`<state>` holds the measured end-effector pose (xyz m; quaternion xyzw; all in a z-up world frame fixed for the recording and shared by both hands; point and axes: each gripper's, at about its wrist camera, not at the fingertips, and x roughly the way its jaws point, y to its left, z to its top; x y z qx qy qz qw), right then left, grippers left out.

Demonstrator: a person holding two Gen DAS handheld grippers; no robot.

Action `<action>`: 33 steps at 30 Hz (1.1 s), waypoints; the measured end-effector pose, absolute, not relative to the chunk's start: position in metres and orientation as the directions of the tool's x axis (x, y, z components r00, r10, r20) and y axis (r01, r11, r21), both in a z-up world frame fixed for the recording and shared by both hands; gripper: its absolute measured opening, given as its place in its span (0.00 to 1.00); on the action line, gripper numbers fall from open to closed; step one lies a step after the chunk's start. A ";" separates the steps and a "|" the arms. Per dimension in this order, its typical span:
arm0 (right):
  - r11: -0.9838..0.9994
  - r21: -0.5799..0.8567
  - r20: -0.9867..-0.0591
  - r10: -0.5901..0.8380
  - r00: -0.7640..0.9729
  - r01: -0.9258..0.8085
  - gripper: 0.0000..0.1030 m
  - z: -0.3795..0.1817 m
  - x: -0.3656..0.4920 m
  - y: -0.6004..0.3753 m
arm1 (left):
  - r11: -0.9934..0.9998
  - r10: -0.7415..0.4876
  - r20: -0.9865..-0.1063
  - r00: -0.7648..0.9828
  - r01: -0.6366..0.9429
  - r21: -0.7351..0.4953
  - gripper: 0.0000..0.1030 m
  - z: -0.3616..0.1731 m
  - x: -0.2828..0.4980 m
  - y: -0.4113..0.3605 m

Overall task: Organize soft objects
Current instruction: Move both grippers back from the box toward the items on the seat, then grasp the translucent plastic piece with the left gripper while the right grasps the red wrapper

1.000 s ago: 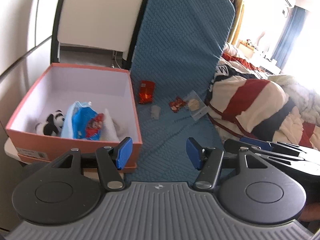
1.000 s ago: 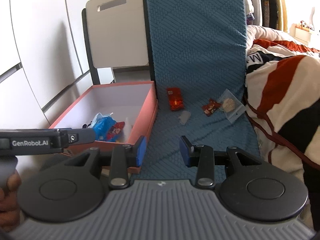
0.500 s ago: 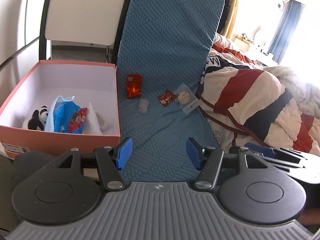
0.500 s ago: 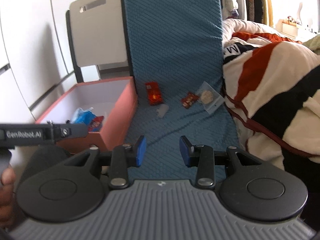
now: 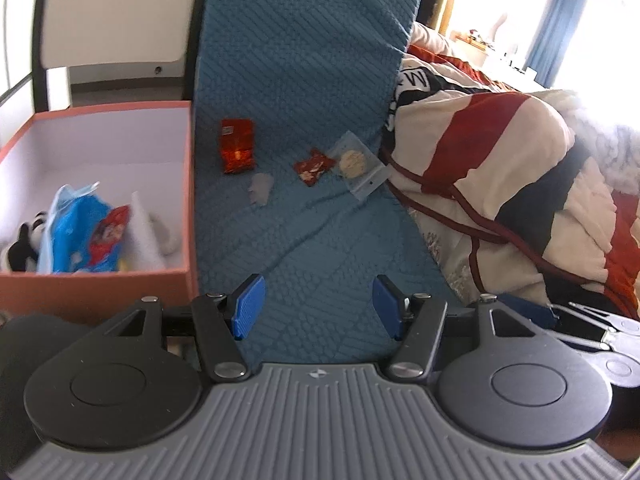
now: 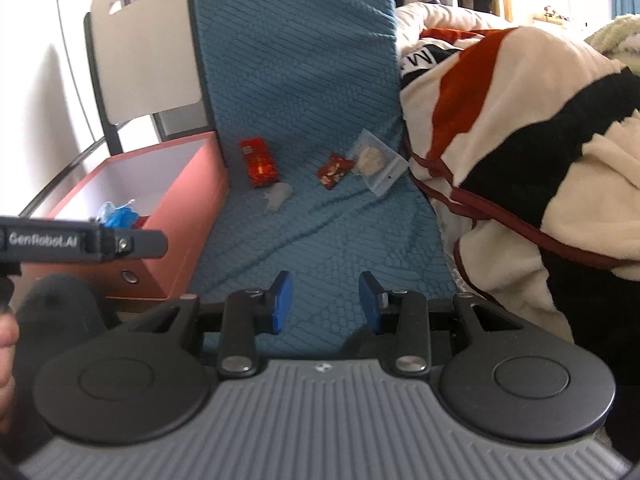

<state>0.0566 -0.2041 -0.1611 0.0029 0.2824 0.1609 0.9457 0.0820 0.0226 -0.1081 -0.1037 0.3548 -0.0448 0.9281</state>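
On the blue quilted mat point(image 5: 304, 208) point(image 6: 312, 216) lie a red foil packet point(image 5: 237, 151) point(image 6: 259, 162), a small clear wrapper point(image 5: 260, 189) point(image 6: 279, 197), a small red snack packet point(image 5: 314, 166) point(image 6: 334, 170) and a clear bag with a round biscuit point(image 5: 356, 165) point(image 6: 376, 164). A pink box point(image 5: 96, 280) point(image 6: 188, 216) on the left holds a panda toy point(image 5: 22, 246), a blue bag point(image 5: 76, 236) and white items. My left gripper point(image 5: 316, 308) and right gripper point(image 6: 323, 302) hover open and empty over the near mat.
A striped red, cream and black blanket point(image 5: 500, 168) point(image 6: 520, 140) is heaped against the mat's right edge. A white chair back point(image 5: 116, 16) point(image 6: 148, 48) stands behind the box. The left gripper's body point(image 6: 80, 242) crosses the right wrist view at left.
Both grippers have moved forward, down and rightward toward the items on the mat, which now look larger. The box has slid left in both views. Jaw openings are unchanged.
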 end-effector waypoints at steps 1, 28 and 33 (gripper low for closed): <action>0.950 0.103 -0.536 0.301 0.789 -0.294 0.39 -0.163 0.059 -0.206 | 0.975 -0.161 -0.646 0.746 0.019 -0.222 0.64 -0.111 0.088 0.020; 0.964 0.145 -0.535 0.265 0.802 -0.222 0.39 -0.182 0.189 -0.208 | 0.982 -0.132 -0.633 0.763 0.011 -0.191 0.64 -0.187 0.237 0.016; 0.960 0.149 -0.524 0.279 0.804 -0.237 0.39 -0.186 0.202 -0.198 | 0.985 -0.110 -0.630 0.769 0.001 -0.170 0.64 -0.197 0.244 0.012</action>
